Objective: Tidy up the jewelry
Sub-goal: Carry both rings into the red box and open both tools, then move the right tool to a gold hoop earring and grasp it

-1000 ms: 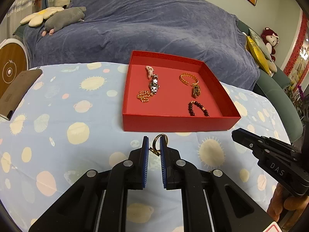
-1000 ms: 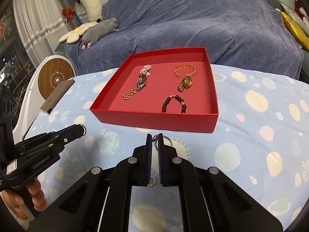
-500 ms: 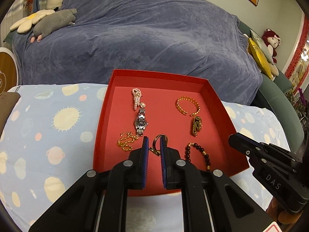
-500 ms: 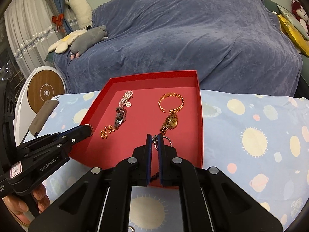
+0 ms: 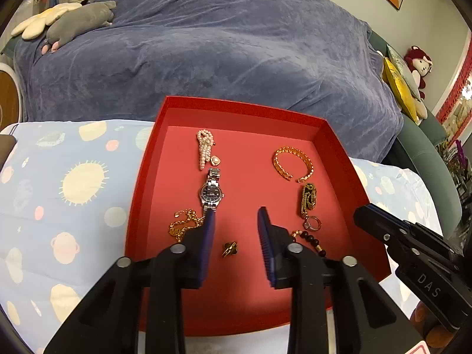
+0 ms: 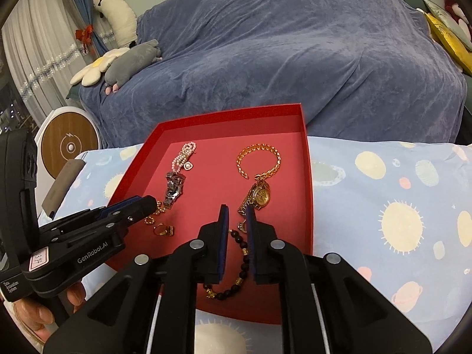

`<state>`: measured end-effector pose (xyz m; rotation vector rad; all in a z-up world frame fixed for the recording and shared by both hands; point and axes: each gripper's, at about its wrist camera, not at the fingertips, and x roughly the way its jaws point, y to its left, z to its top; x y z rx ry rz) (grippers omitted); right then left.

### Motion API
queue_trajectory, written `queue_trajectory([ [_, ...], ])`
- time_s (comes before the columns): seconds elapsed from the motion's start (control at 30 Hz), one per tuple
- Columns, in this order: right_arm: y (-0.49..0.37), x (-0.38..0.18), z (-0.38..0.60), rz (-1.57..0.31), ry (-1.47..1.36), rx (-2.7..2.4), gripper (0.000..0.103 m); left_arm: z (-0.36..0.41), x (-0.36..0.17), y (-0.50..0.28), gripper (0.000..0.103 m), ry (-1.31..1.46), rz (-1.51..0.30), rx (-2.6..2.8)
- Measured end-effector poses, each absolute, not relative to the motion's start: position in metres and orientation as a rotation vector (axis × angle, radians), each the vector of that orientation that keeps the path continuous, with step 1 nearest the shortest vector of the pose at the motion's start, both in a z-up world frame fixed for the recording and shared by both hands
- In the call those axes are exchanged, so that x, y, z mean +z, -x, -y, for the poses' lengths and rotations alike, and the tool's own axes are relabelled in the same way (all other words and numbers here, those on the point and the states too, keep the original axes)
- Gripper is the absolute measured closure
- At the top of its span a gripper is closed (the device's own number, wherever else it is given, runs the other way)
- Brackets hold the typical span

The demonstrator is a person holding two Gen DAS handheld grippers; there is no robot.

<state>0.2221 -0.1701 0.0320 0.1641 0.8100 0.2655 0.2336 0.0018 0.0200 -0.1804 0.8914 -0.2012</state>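
A red tray (image 5: pixel 147 159) (image 6: pixel 306 177) lies on the planet-print cloth. In it lie a pearl piece (image 5: pixel 204 150), a silver watch (image 5: pixel 211 193), a gold chain (image 5: pixel 184 227), a gold bracelet (image 5: pixel 292 162), a gold watch (image 6: pixel 259 196) and a dark bead bracelet (image 6: pixel 242 244). My left gripper (image 5: pixel 236 221) is open above a gold ring (image 5: pixel 229 248) lying on the tray floor. My right gripper (image 6: pixel 236 211) is open above the tray, and a silver ring (image 6: pixel 242 226) (image 5: pixel 313 223) lies between its fingers.
A blue-covered sofa (image 5: pixel 221 44) stands behind the table with plush toys (image 6: pixel 129 62) on it. A round white and wood device (image 6: pixel 69 147) and a brown flat object (image 6: pixel 60 188) are at the left. Yellow cushions (image 5: pixel 398 85) are at the right.
Both grippers moved forward over the tray and opened. The gold ring dropped from the left one and the silver ring from the right one; both now lie in the tray.
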Motion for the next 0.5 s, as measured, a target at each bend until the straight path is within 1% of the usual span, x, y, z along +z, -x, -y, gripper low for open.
queue_trajectory([
  [0.03, -0.218, 0.037, 0.172, -0.803, -0.17, 0.267, 0.089, -0.005, 0.025, -0.23, 0.062, 0.186, -0.885, -0.194],
  [0.1, -0.205, 0.048, 0.175, -0.791, -0.178, 0.274, 0.089, -0.01, 0.037, -0.22, 0.058, 0.196, -0.865, -0.187],
  [0.17, -0.189, 0.059, 0.179, -0.779, -0.185, 0.283, 0.088, -0.017, 0.049, -0.208, 0.058, 0.198, -0.847, -0.181],
  [0.27, -0.164, 0.072, 0.182, -0.767, -0.193, 0.293, 0.08, -0.027, 0.064, -0.186, 0.058, 0.206, -0.827, -0.165],
  [0.37, -0.137, 0.078, 0.182, -0.76, -0.183, 0.3, 0.08, -0.034, 0.07, -0.159, 0.058, 0.187, -0.825, -0.147],
  [0.5, -0.101, 0.069, 0.182, -0.781, -0.179, 0.306, 0.079, -0.041, 0.062, -0.123, 0.058, 0.165, -0.843, -0.112],
])
